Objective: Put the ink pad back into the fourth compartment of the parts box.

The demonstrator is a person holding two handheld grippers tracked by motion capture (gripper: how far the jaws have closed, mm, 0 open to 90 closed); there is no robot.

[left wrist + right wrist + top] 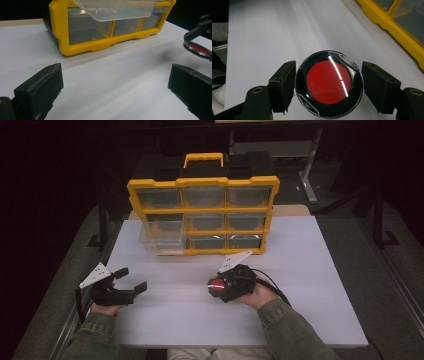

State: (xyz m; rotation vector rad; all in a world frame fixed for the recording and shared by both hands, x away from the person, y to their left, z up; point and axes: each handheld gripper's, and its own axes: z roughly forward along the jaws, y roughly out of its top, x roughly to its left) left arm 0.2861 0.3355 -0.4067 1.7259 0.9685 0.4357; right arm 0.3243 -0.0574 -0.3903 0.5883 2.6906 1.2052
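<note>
High view: a smooth white table is seen in a dark room, where a round red-and-black case is gripped by the right gripper, near the yellow plastic drawer box, while the left gripper is held wide.

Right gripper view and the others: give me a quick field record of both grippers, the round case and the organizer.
right gripper: shut on round red-and-black case, held above the table
left gripper: open, nothing between its jaws, low over the white table
yellow organizer: upright at the far side of the table, clear drawers in three rows
open drawer: left column, pulled out toward the person, looks empty
case to open drawer: apart, case lies to the drawer's right
</note>
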